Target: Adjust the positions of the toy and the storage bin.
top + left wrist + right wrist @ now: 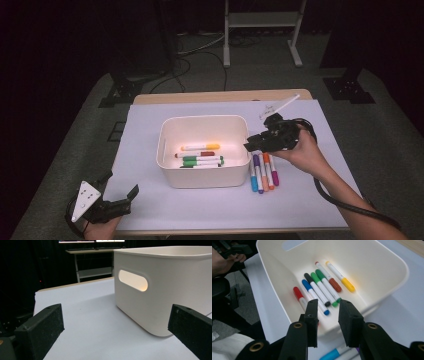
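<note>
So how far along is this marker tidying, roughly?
Six felt-tip markers already lie in the white plastic bin. The right gripper hovers at the bin's edge, jaws apart and empty. Four markers on the pale table cover beside the bin remain.

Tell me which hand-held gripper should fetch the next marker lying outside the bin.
Right. The right hand-held gripper hangs empty, right above the loose markers beside the bin; the left hand-held gripper waits at the table's near-left corner.
</note>
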`<state>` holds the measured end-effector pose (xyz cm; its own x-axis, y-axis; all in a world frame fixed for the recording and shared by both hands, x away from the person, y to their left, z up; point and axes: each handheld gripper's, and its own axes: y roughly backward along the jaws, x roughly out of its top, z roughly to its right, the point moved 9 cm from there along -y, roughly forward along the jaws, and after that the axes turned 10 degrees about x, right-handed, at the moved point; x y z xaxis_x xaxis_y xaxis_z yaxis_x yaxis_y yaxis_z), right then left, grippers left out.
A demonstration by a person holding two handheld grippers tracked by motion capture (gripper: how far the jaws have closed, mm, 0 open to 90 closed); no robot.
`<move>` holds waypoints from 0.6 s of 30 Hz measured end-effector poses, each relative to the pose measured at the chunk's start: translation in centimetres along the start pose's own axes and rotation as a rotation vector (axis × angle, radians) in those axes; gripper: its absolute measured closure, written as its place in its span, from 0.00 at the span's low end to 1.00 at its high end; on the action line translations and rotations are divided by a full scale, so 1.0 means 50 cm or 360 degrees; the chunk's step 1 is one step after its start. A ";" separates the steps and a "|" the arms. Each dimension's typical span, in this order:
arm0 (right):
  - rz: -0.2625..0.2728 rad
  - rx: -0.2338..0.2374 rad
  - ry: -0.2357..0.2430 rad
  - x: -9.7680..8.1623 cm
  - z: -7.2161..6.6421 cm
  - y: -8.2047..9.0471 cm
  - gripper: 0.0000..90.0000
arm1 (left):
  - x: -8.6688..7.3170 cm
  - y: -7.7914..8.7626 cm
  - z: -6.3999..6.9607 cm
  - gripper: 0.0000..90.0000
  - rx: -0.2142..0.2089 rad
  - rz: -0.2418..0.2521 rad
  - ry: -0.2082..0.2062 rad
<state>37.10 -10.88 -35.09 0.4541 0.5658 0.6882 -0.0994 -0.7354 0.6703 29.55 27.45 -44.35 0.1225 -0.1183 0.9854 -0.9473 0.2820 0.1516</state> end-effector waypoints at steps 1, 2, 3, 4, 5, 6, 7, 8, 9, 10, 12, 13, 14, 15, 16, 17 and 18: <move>0.0017 -0.0013 -0.0016 -0.011 0.006 0.008 0.75 | 0.000 0.000 0.000 0.00 0.0000 0.0002 0.0003; 0.0027 -0.0023 -0.0035 -0.021 0.011 0.014 0.75 | 0.000 0.000 0.001 0.00 -0.0001 0.0001 0.0001; 0.0032 -0.0036 -0.0047 -0.031 0.016 0.019 0.74 | 0.000 0.000 0.001 0.00 -0.0002 -0.0001 -0.0004; 0.0036 -0.0046 -0.0063 -0.040 0.020 0.022 0.74 | 0.000 0.000 0.001 0.00 -0.0001 -0.0005 -0.0009; 0.0048 -0.0051 -0.0086 -0.053 0.026 0.026 0.74 | 0.000 0.000 0.001 0.00 -0.0001 -0.0005 -0.0007; 0.0052 -0.0056 -0.0105 -0.062 0.030 0.027 0.73 | 0.000 0.000 0.001 0.00 -0.0001 -0.0004 -0.0008; 0.0053 -0.0071 -0.0122 -0.078 0.038 0.029 0.72 | 0.000 0.000 0.002 0.00 -0.0002 -0.0004 -0.0009; 0.0052 -0.0084 -0.0139 -0.087 0.043 0.030 0.72 | 0.000 0.000 0.002 0.00 -0.0002 -0.0003 -0.0009; 0.0049 -0.0097 -0.0164 -0.103 0.052 0.029 0.71 | 0.000 0.000 0.002 0.00 -0.0002 -0.0003 -0.0009; 0.0050 -0.0109 -0.0185 -0.116 0.059 0.027 0.71 | 0.000 0.000 0.003 0.00 -0.0002 -0.0003 -0.0008; 0.0044 -0.0125 -0.0227 -0.140 0.074 0.022 0.71 | 0.000 0.000 0.003 0.00 -0.0002 -0.0003 -0.0008; 0.0038 -0.0132 -0.0253 -0.152 0.081 0.019 0.71 | 0.000 0.000 0.003 0.00 -0.0002 -0.0003 -0.0009; 0.0038 -0.0140 -0.0261 -0.160 0.087 0.017 0.71 | 0.000 0.000 0.002 0.00 -0.0001 -0.0003 -0.0009; 0.0035 -0.0154 -0.0289 -0.172 0.095 0.014 0.71 | 0.000 0.000 0.002 0.00 -0.0001 -0.0003 -0.0009; 0.0034 -0.0155 -0.0304 -0.179 0.099 0.011 0.71 | -0.001 0.000 0.002 0.00 0.0000 -0.0005 -0.0006; 0.0034 -0.0160 -0.0319 -0.190 0.107 0.007 0.70 | -0.001 0.000 0.002 0.00 0.0000 -0.0006 -0.0008; 0.0032 -0.0168 -0.0331 -0.195 0.111 0.004 0.70 | -0.001 0.000 0.002 0.00 -0.0001 -0.0006 -0.0008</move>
<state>37.56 -18.63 -43.22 0.6227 0.4547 0.6368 -0.1970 -0.6965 0.6899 29.53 27.38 -44.40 0.1247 -0.1244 0.9844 -0.9467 0.2820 0.1556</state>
